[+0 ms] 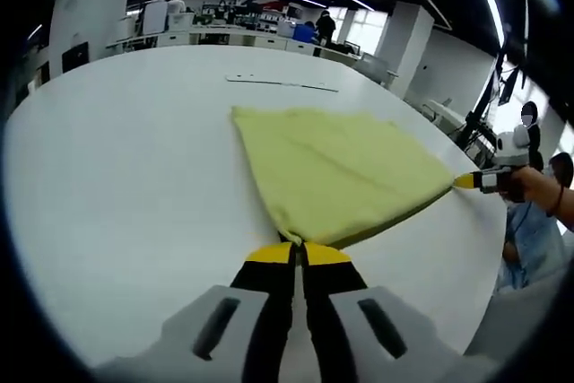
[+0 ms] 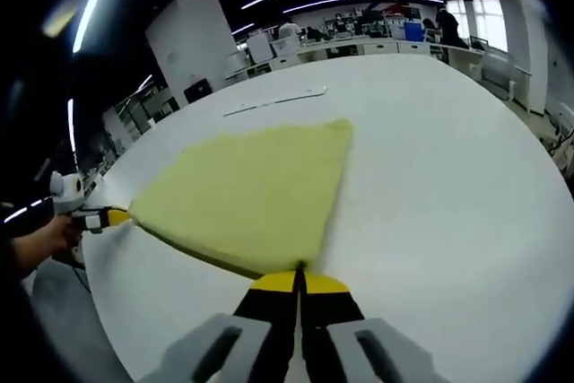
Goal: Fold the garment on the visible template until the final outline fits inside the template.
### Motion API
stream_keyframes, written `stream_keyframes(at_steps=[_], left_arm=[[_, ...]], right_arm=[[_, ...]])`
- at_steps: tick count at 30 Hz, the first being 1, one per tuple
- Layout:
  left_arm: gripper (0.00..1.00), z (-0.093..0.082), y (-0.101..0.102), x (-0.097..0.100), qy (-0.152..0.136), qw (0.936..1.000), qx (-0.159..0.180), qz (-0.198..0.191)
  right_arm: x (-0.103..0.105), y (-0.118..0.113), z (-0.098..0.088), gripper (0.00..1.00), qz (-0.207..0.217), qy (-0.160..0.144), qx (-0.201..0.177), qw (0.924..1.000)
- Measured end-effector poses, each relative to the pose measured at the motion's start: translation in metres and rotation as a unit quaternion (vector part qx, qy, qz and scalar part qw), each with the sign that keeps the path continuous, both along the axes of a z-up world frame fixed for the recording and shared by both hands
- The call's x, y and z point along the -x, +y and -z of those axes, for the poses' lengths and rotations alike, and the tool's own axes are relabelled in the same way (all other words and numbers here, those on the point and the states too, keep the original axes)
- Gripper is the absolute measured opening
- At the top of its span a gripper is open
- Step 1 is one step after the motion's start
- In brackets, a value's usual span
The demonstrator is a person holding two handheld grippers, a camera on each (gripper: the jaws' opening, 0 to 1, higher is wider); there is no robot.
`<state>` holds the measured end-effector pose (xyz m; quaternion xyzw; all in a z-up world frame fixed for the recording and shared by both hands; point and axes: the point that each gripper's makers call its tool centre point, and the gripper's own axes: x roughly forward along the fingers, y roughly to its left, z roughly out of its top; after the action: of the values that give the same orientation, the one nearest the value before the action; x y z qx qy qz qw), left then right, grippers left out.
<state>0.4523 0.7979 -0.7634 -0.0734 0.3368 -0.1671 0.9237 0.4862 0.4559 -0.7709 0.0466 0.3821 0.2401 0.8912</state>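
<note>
One broad white table (image 1: 108, 186) carries one yellow-green cloth garment (image 1: 332, 172), spread flat near its edge. Two yellow-tipped grippers pinch it: the left gripper (image 1: 297, 246) and right gripper (image 2: 299, 274), jaws closed on neighbouring corners.

Left gripper view: low over the white round table (image 1: 108, 186), looking forward along closed yellow-tipped black jaws of the left gripper (image 1: 298, 253), close to the near corner of the pale yellow folded cloth garment (image 1: 341, 172). Right gripper view: equally low and close, facing along the right gripper (image 2: 299, 282) from the cloth's opposite corner. Shared by both: the cloth, the tabletop, the thin white strip (image 1: 282, 83) beyond, the office desks (image 2: 395, 45) behind. Each gripper visible at the other view's edge.
</note>
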Motion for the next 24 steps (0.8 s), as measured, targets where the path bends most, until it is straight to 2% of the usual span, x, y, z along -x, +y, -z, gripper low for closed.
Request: stream_keyframes(at_steps=[3, 9, 13, 18, 24], left_arm=[[0.0, -0.002, 0.001, 0.001, -0.004, 0.9999, -0.007, 0.008], [0.0, -0.004, 0.009, 0.002, -0.008, 0.9986, -0.044, 0.027], [0.0, -0.006, 0.01, 0.002, -0.009, 0.9984, -0.046, 0.031], [0.0, -0.008, 0.008, 0.003, -0.014, 0.9971, -0.061, 0.044], [0.0, -0.005, 0.006, 0.007, -0.013, 0.9961, -0.067, 0.057]], right_arm=[[0.0, -0.002, -0.002, 0.0, -0.002, -0.003, 0.003, 1.0], [0.0, -0.007, -0.005, 0.0, -0.006, -0.006, 0.015, 0.9999], [-0.001, -0.014, -0.009, 0.0, 0.002, -0.009, 0.024, 0.9997], [-0.004, -0.015, -0.022, 0.0, 0.0, -0.031, 0.031, 0.9991], [0.003, -0.014, -0.019, 0.0, -0.016, -0.025, 0.044, 0.9986]])
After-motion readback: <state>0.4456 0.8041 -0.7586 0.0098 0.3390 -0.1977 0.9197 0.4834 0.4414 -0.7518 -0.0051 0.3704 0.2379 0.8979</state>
